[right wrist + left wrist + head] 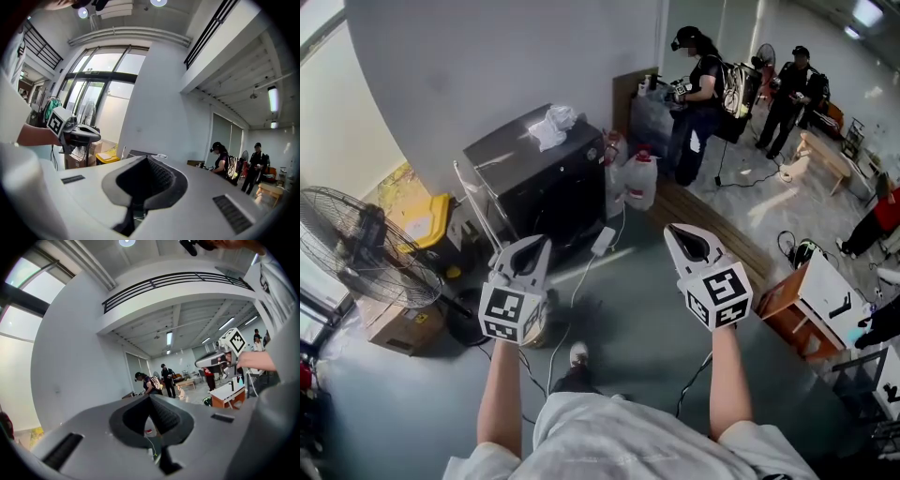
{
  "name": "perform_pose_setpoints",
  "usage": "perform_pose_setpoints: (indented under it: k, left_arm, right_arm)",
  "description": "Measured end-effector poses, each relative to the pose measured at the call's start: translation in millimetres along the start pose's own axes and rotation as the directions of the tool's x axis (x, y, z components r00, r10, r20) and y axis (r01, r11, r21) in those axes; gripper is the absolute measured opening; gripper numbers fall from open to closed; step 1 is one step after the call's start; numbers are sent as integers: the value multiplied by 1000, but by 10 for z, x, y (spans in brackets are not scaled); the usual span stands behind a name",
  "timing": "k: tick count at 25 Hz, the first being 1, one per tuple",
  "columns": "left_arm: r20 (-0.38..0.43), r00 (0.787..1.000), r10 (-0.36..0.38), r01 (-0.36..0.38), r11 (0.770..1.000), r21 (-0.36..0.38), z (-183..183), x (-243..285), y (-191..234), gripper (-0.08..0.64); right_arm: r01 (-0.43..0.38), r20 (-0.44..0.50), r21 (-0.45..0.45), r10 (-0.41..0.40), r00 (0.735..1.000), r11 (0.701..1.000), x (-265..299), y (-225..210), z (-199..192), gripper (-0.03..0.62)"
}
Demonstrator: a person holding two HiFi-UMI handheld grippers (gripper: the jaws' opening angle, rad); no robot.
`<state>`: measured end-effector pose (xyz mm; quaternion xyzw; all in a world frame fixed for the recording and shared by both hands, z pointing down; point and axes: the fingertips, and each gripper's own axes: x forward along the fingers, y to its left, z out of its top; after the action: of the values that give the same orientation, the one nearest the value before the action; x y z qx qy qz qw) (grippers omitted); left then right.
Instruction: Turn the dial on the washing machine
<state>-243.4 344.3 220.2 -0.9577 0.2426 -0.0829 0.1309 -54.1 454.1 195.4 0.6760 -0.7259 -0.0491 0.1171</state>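
The washing machine (539, 173) is a dark box against the grey wall, with a white cloth (551, 127) lying on its top. No dial shows in any view. Both grippers are held level in the air, well short of the machine. My left gripper (542, 242) (150, 397) has its jaws together with nothing between them. My right gripper (672, 230) (147, 158) is likewise shut and empty. Each gripper view shows the other gripper off to the side: the right one (213, 361) and the left one (86, 133).
A standing fan (356, 248), a yellow bin (427, 220) and a cardboard box (389, 323) are at the left. Water jugs (639, 178) stand right of the machine. Cables (581, 272) run across the floor. Two people (694, 89) stand at the back; a wooden table (811, 300) is at the right.
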Motion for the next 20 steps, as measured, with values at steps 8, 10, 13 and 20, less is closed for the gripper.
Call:
perform_pose_setpoints:
  k: [8,10,13,20]
  left_arm:
    - [7,1000,-7,7,1000,19,-128,687,383,15]
    - [4,1000,-17,17,1000,19,-220,924,542,15]
    - [0,999,-39,39,999,23,-282,1294,797,15]
    - [3,998,-59,59,998,-20,-342,2055,1540,15]
  right_arm:
    - [0,2,14,0,1000,1000,595,-379,-103,14]
    - [-7,-8,11,7,1000,1000,850,-455,-144,14]
    - [-2,-17,22,2,1000,1000,1229,-621,-130,14]
    - [-20,-37,51,22,999,998,2070,-950,-81,14]
